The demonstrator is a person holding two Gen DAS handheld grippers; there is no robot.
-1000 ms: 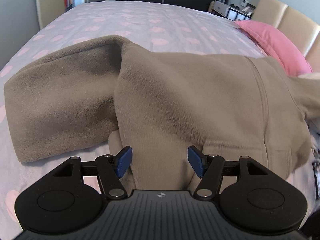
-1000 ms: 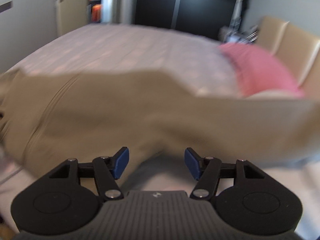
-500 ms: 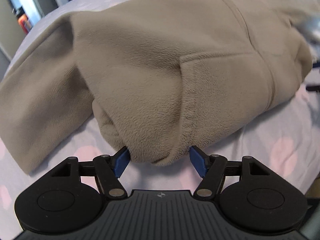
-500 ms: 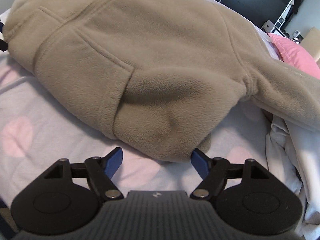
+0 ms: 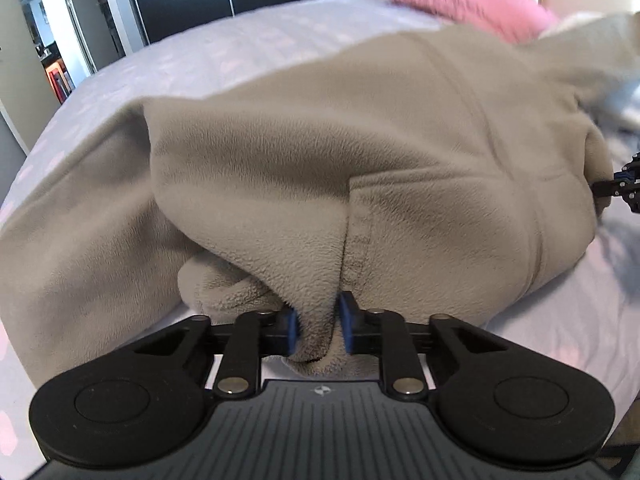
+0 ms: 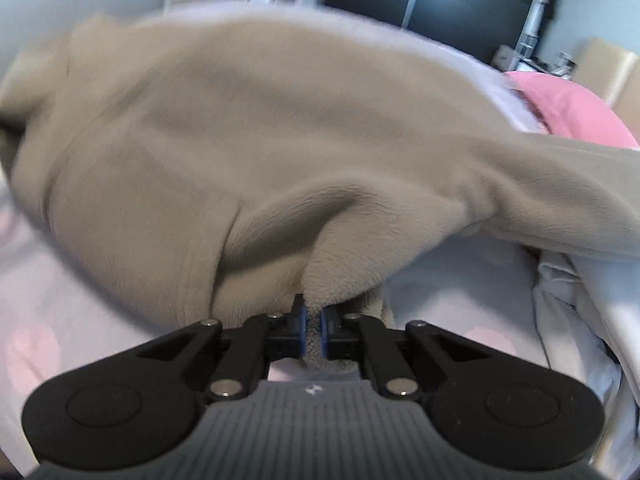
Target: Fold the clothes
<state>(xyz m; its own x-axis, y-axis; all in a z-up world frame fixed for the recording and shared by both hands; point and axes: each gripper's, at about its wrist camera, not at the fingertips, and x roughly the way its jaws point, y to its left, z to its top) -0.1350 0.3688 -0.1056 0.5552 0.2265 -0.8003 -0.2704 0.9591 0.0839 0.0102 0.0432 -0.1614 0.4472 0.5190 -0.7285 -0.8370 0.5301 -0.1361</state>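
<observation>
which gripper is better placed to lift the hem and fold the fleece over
Neither alone, likely both together. The left gripper and right gripper are each shut on the near edge of the beige fleece hoodie, one at each bottom corner, on the bed.

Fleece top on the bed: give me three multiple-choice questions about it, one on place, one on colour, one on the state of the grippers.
1. Where does the fleece top lie?
A. on the bed
B. on a chair
C. on the floor

2. What colour is the pillow behind it?
A. blue
B. pink
C. green

3. How do the two grippers stand?
A. both open
B. one open, one shut
C. both shut on the fleece

Answers:
1 A: the bedsheet with pink spots spreads around it.
2 B: it shows pink in both views.
3 C: the left gripper and right gripper each pinch its near edge between their fingers.
</observation>
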